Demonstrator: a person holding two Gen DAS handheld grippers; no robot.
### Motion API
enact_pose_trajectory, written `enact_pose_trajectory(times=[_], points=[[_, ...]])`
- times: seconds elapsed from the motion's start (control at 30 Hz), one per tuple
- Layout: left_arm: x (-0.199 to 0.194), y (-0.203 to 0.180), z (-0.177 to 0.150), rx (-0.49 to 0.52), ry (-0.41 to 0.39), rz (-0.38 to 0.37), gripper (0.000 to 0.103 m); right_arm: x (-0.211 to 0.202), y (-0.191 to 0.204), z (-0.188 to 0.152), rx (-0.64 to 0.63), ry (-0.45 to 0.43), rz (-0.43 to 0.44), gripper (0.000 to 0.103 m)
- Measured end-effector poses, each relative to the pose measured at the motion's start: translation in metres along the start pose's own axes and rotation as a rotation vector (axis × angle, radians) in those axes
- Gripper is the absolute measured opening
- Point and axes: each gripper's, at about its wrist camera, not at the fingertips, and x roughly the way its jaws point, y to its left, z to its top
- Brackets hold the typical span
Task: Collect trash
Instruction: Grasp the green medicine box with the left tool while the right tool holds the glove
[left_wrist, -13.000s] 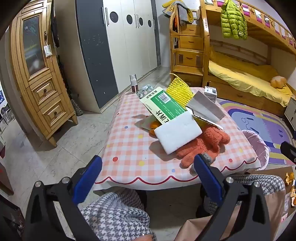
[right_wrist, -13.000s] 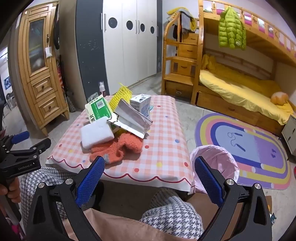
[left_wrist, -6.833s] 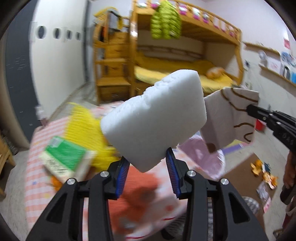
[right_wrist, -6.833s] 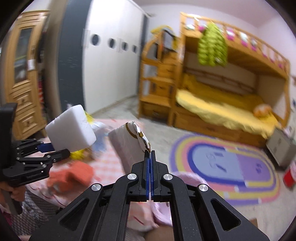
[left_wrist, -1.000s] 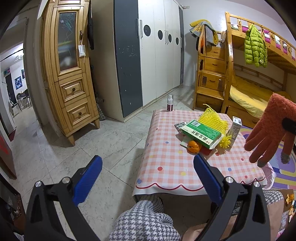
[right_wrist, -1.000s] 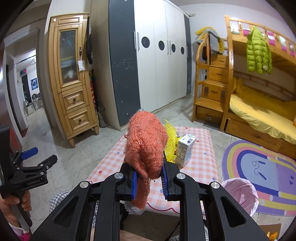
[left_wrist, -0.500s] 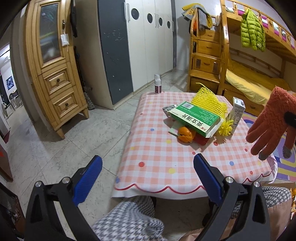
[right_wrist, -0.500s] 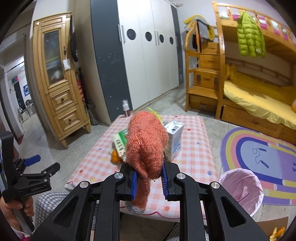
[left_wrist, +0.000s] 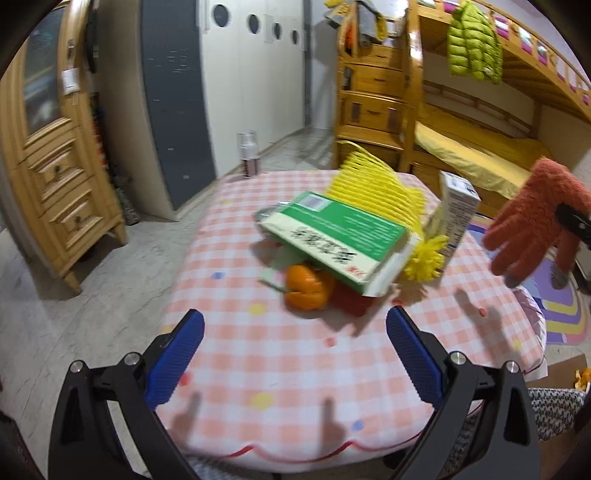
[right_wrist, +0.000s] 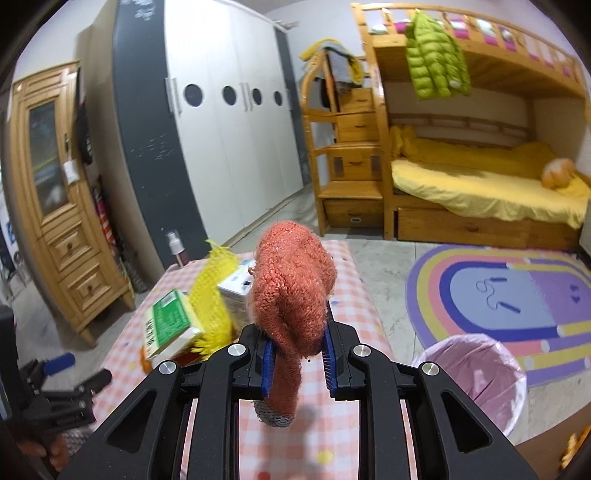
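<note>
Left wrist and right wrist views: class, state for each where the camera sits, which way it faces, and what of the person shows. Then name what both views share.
Left wrist: on the left tool, facing down over the checked table; its open blue fingers and a houndstooth knee show.
Right wrist: on the right tool, shut on the orange glove, facing the bunk bed and pink bin; a hand shows low left.
Shared: glove, green box, yellow net, carton, table.

A child's bedroom in a home: a wooden bunk bed (right_wrist: 461, 177) with yellow bedding, drawer steps (right_wrist: 347, 155) beside it, a tall white wardrobe (right_wrist: 229, 122), a rainbow rug (right_wrist: 517, 288), and a low table (left_wrist: 295, 362) with a pink checked cloth.
</note>
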Motion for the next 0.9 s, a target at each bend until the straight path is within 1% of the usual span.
enact_pose_trajectory(times=[0.07,0.13,0.17,0.3,0.4,0.43,0.53,0.57,0.6,0.63,0.7,0.73,0.83,0.9], points=[[0.01,-0.01,0.003,0.02,0.01,-0.047,0.096,0.008,-0.002,-0.001,0.003,0.009,-0.004,0.022],[0.019,-0.018,0.009,0.033,0.007,-0.06,0.095,0.012,-0.006,-0.001,0.005,0.01,-0.014,0.022],[0.022,-0.021,0.011,0.041,0.008,-0.056,0.094,0.013,-0.009,-0.001,0.011,0.01,-0.018,0.022],[0.042,-0.039,0.016,0.097,0.038,-0.05,0.083,0.014,-0.014,-0.001,0.023,0.014,-0.017,0.023],[0.056,-0.049,0.015,0.135,0.066,-0.039,0.082,0.015,-0.015,-0.002,0.025,0.021,-0.009,0.023],[0.059,-0.052,0.017,0.149,0.068,-0.022,0.082,0.015,-0.016,-0.002,0.027,0.023,-0.006,0.023],[0.055,-0.054,0.024,0.169,0.048,0.019,0.083,0.014,-0.015,-0.002,0.032,0.025,0.004,0.023],[0.049,-0.05,0.027,0.154,0.039,0.014,0.088,0.013,-0.016,-0.002,0.032,0.021,0.005,0.023],[0.044,-0.046,0.03,0.131,0.029,-0.007,0.097,0.013,-0.017,-0.001,0.031,0.019,0.005,0.023],[0.039,-0.041,0.033,0.093,0.023,-0.044,0.097,0.012,-0.016,-0.001,0.03,0.017,0.004,0.023],[0.039,-0.032,0.046,0.016,0.041,-0.081,0.097,0.013,-0.018,-0.003,0.031,0.018,0.007,0.023],[0.043,-0.031,0.054,0.003,0.047,-0.072,0.097,0.013,-0.018,-0.003,0.033,0.02,0.009,0.023],[0.063,-0.037,0.078,-0.001,0.061,-0.01,0.097,0.014,-0.016,-0.004,0.023,0.029,0.012,0.023],[0.082,-0.038,0.089,-0.028,0.112,0.014,0.096,0.016,-0.015,-0.004,0.014,0.03,0.007,0.023]])
